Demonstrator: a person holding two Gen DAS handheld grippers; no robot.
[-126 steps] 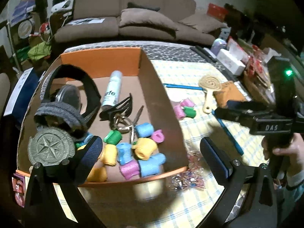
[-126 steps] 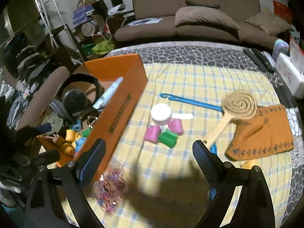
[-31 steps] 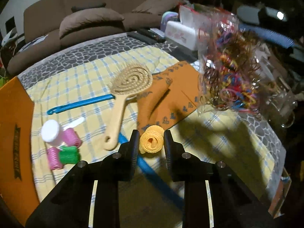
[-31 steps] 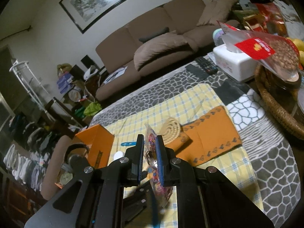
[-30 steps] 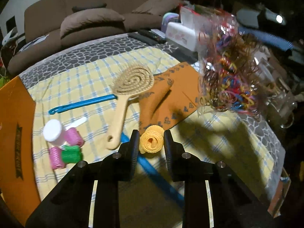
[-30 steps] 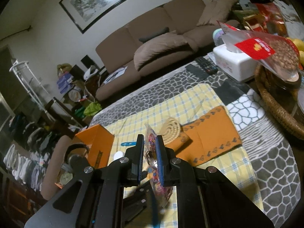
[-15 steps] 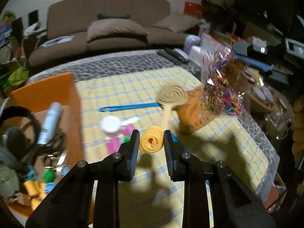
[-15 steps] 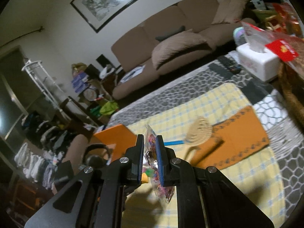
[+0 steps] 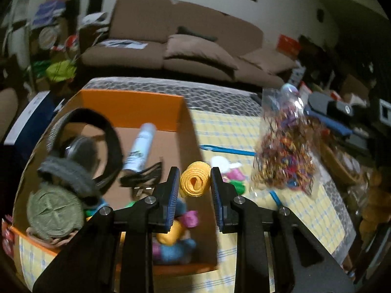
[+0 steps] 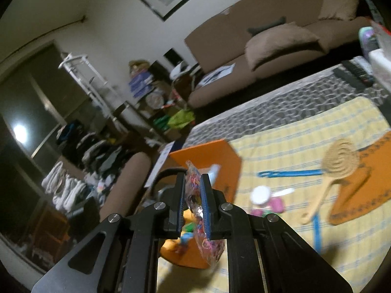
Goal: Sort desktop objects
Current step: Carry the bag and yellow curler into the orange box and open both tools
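- The left gripper [image 9: 195,183] clamps one yellow hair roller [image 9: 195,182] above the one orange box [image 9: 132,108].
- The right gripper [image 10: 193,195] pinches one clear bag of elastic bands [image 10: 207,241] over the checked tablecloth [image 10: 293,144].

Dim, motion-blurred; fisheye-warped edges

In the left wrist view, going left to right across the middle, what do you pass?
Compass-star disc → black headphones → white spray bottle → yellow hair roller held in the left tongs → clear bag of coloured hair ties.
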